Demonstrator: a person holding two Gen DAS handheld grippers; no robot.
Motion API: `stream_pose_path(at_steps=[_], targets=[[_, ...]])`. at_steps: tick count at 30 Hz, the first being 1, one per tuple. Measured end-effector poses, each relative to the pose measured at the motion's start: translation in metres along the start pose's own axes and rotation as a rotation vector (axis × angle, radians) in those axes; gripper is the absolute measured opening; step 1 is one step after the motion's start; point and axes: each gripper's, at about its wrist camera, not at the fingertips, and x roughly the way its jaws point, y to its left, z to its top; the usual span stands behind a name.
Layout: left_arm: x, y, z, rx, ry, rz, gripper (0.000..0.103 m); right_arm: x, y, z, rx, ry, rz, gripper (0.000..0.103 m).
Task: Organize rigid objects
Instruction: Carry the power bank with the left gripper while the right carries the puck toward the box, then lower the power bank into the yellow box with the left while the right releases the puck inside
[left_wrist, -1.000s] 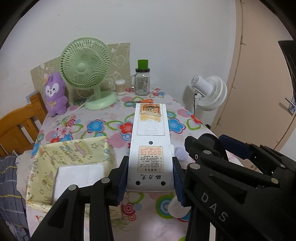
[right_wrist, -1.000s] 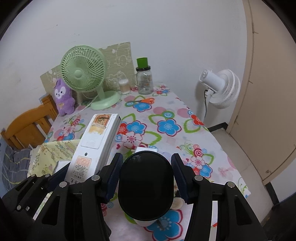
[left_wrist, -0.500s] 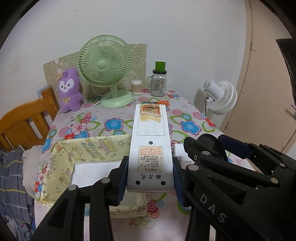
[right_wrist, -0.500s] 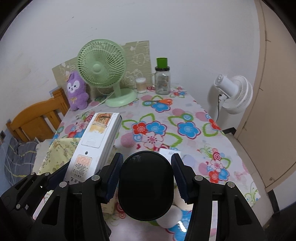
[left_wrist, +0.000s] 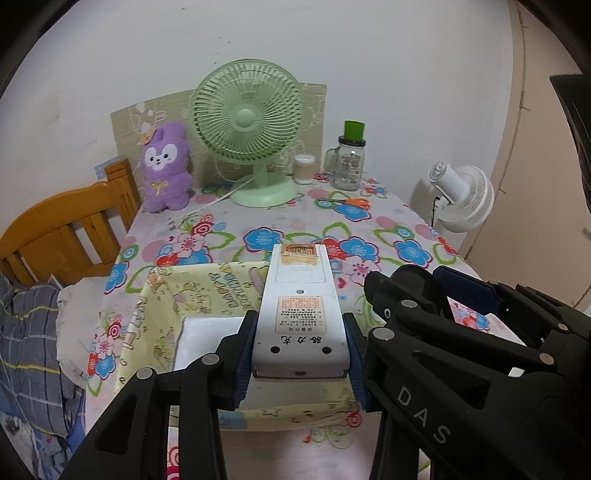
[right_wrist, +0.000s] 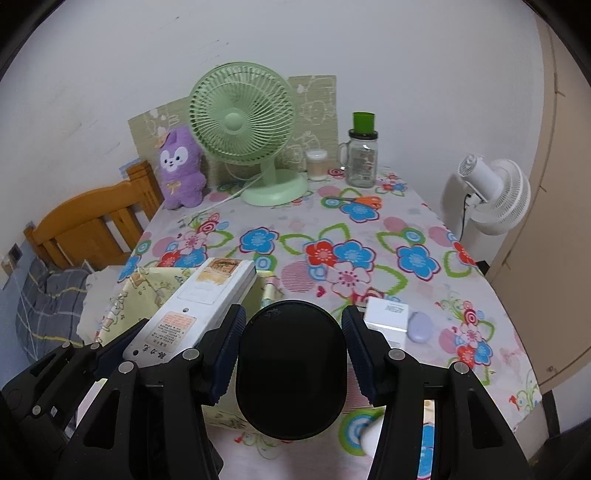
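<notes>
My left gripper (left_wrist: 299, 347) is shut on the near end of a long white remote-like device (left_wrist: 299, 291), label side up, pointing away from me. It hangs over the open yellow fabric box (left_wrist: 207, 288), whose white bottom shows beneath. Close on the right, my right gripper (right_wrist: 291, 332) is shut on a black oval object (right_wrist: 291, 369), held above the box's near right corner. In the right wrist view the white device (right_wrist: 199, 299) lies at the left above the yellow box (right_wrist: 147, 291). The right gripper's black frame (left_wrist: 443, 314) fills the left wrist view's lower right.
On the flowered tablecloth (right_wrist: 332, 229) stand a green fan (left_wrist: 247, 122), a purple plush (left_wrist: 166, 166), a glass jar with a green lid (left_wrist: 349, 158) and orange scissors (left_wrist: 347, 202). A small white box (right_wrist: 388, 314) and a lilac pebble-shaped thing (right_wrist: 419, 326) lie at the right. A wooden chair (left_wrist: 66, 225) stands left, a white fan (left_wrist: 461, 195) right.
Both grippers have moved left and back across the table together, so the yellow box now lies under the white device. Both grips are unchanged.
</notes>
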Motion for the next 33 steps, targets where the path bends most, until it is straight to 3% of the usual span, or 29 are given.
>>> stream_pose_path(at_steps=[13,33], targets=[[0.011,0.037,-0.006,-0.034,0.029,0.036,0.045,0.024,0.034,0.0,-0.045,0.032,0.036,0.057],[0.052,0.07,-0.014,0.004,0.13,0.052,0.045,0.076,0.065,-0.003,-0.05,0.107,0.078,0.057]])
